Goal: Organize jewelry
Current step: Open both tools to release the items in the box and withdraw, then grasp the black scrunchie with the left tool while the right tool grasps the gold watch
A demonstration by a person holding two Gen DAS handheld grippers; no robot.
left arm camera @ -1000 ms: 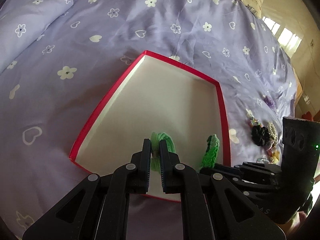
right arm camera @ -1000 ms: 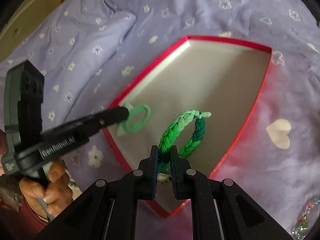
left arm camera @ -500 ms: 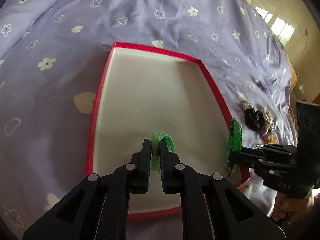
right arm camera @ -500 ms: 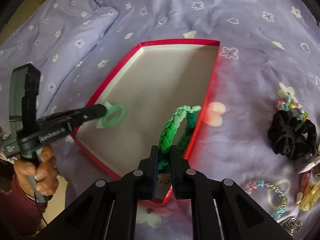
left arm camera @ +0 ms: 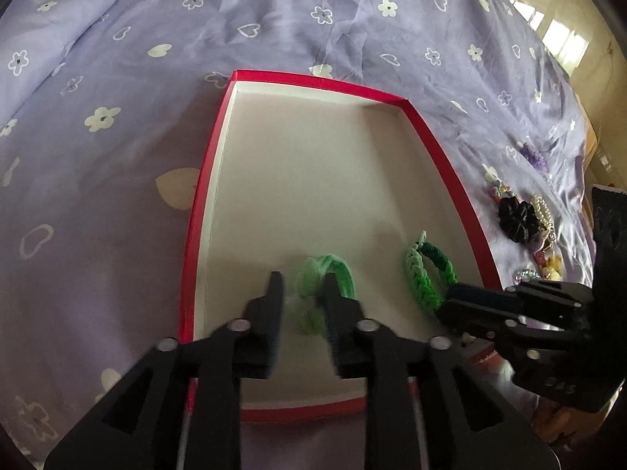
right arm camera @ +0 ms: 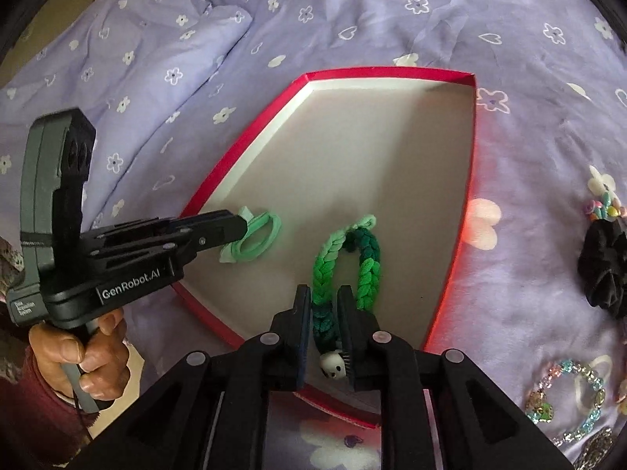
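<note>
A red-rimmed box [left arm camera: 203, 211] with a pale floor lies on the purple bedspread; it also shows in the right wrist view [right arm camera: 468, 180]. My left gripper [left arm camera: 301, 297] is open over the box's near end, with a light green hair tie [left arm camera: 333, 270] lying loose between its fingers. In the right wrist view that hair tie [right arm camera: 258, 239] rests on the box floor. My right gripper [right arm camera: 323, 305] is open, and a braided green bracelet [right arm camera: 368, 270] with a white bead [right arm camera: 332, 366] lies between its fingers. In the left wrist view the bracelet [left arm camera: 425, 278] rests on the box floor.
More jewelry lies on the bedspread right of the box: a black scrunchie [right arm camera: 605, 266], a pastel bead bracelet [right arm camera: 568, 395], a colourful clip [right arm camera: 605, 203]. In the left wrist view the pile [left arm camera: 521, 215] lies beyond the right gripper. A pillow [left arm camera: 43, 39] lies far left.
Both grippers have opened and let go: the hair tie and the braided bracelet now lie on the box floor. The right gripper moved left, back over the box.
</note>
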